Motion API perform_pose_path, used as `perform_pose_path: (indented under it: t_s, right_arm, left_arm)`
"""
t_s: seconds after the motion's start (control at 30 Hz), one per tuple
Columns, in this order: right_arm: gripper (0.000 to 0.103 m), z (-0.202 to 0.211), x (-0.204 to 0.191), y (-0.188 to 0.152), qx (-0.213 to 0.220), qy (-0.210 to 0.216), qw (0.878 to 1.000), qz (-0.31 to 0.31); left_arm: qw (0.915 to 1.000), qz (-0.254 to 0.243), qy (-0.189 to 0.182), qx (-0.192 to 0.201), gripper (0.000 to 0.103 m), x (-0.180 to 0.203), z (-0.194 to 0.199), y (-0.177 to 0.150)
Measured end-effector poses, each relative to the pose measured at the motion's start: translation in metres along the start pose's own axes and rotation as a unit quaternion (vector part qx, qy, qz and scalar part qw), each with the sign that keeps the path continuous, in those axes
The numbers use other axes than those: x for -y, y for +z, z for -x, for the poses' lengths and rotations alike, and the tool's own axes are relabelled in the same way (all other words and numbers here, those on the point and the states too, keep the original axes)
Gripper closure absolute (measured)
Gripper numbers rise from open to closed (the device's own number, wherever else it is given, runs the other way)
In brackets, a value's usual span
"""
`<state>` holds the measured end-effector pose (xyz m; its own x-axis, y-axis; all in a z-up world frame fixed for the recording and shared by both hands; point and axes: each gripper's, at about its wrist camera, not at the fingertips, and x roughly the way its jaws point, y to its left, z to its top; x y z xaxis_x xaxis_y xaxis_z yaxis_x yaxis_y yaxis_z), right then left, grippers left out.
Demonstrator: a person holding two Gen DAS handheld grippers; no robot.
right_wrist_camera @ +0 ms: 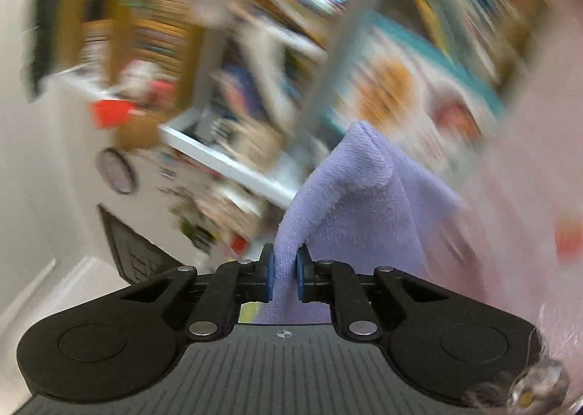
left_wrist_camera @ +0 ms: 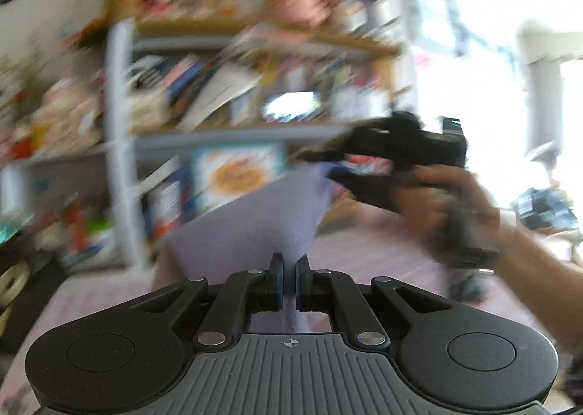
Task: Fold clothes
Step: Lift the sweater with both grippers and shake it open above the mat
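A lavender terry cloth [left_wrist_camera: 255, 222] hangs stretched in the air between both grippers. My left gripper [left_wrist_camera: 289, 284] is shut on one edge of the cloth, which runs up and right to the right gripper [left_wrist_camera: 320, 156], held by a hand [left_wrist_camera: 448, 203]. In the right wrist view my right gripper [right_wrist_camera: 284, 278] is shut on a bunched corner of the cloth [right_wrist_camera: 360, 196], which rises ahead of the fingers and drapes to the right. Both views are motion-blurred.
A pink patterned surface [left_wrist_camera: 371, 254] lies below the cloth. A cluttered shelf unit with books and toys [left_wrist_camera: 226, 87] stands behind it. A bright window [left_wrist_camera: 473, 32] is at the right. The shelves [right_wrist_camera: 255, 87] and a white wall [right_wrist_camera: 36, 160] show in the right wrist view.
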<state>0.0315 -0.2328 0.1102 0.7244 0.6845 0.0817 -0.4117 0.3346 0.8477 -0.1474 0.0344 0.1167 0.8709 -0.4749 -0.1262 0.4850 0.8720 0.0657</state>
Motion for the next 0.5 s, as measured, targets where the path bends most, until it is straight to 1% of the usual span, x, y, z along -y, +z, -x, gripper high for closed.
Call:
perform_pose_path:
  t_s: [0.03,0.1,0.17,0.2,0.27,0.3,0.33,0.37,0.4,0.47,0.5]
  right_arm:
    - [0.093,0.004,-0.017,0.011,0.013,0.013,0.999,0.031]
    - [0.093,0.012,-0.050,0.033,0.040,0.038,0.994,0.093]
    - [0.093,0.019,-0.084,0.053,0.065,0.065,0.984,0.155]
    - [0.093,0.019,-0.100,0.055,0.070,0.085,0.977,0.183]
    - [0.093,0.017,-0.125,0.057,0.071,0.116,0.964,0.230]
    - [0.093,0.013,-0.130,0.055,0.064,0.117,0.961,0.244]
    - [0.093,0.005,-0.132,0.052,0.047,0.107,0.960,0.253]
    - [0.093,-0.007,-0.127,0.047,0.026,0.088,0.963,0.252]
    - [0.093,-0.019,-0.121,0.042,0.004,0.066,0.966,0.250]
    - [0.092,-0.055,-0.090,0.022,-0.053,-0.003,0.968,0.244]
    - [0.092,-0.073,-0.071,0.011,-0.080,-0.038,0.967,0.239]
  left_arm:
    - [0.9992,0.004,-0.032,0.022,0.099,0.004,0.001,0.009]
    - [0.9934,0.019,-0.092,0.065,0.099,0.007,0.004,0.028]
    - [0.9840,0.039,-0.137,0.107,0.099,0.005,0.010,0.044]
    - [0.9781,0.052,-0.158,0.124,0.099,0.003,0.014,0.047]
    - [0.9662,0.099,-0.198,0.132,0.099,-0.012,0.015,0.046]
    - [0.9590,0.124,-0.217,0.133,0.099,-0.021,0.016,0.045]
    - [0.9549,0.148,-0.225,0.124,0.099,-0.030,0.013,0.041]
    - [0.9533,0.170,-0.225,0.109,0.099,-0.039,0.009,0.032]
    - [0.9548,0.189,-0.213,0.085,0.099,-0.047,0.004,0.021]
    - [0.9606,0.219,-0.169,0.026,0.098,-0.062,-0.008,-0.008]
    - [0.9624,0.232,-0.141,-0.010,0.098,-0.070,-0.014,-0.024]
